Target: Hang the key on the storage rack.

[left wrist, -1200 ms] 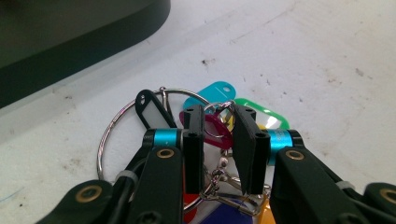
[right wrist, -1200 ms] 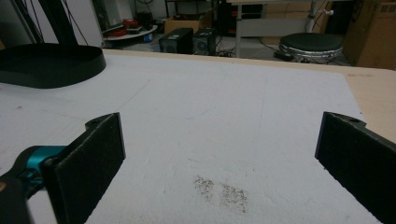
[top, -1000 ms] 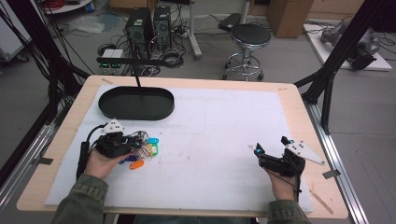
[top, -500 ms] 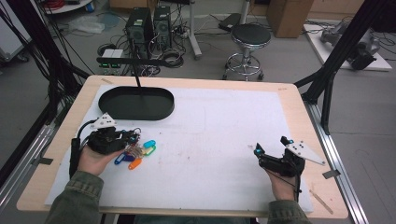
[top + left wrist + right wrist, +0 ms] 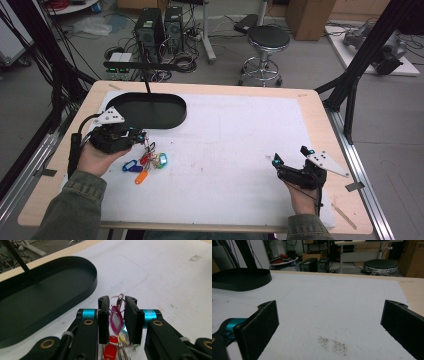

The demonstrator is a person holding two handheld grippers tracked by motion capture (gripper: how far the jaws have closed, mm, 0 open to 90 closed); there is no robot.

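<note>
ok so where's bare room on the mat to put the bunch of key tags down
The white mat is bare across its middle, from the black oval tray over to the right gripper. The tray's floor looks bare too. It is crowded only at the left, where the left gripper holds the bunch of key tags by its ring just below the tray.

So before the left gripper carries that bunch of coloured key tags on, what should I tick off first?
1. Grip: left gripper has its jaws closed on the bunch of coloured plastic key tags on metal rings: ok.
2. Bunch clear of the white mat: cannot tell; the lower tags hang low in the high view.
3. Black oval metal tray has room: ok.
4. Tray's thin upright post out of the path: cannot tell.
5. Right gripper open and far off to the side: ok.
</note>
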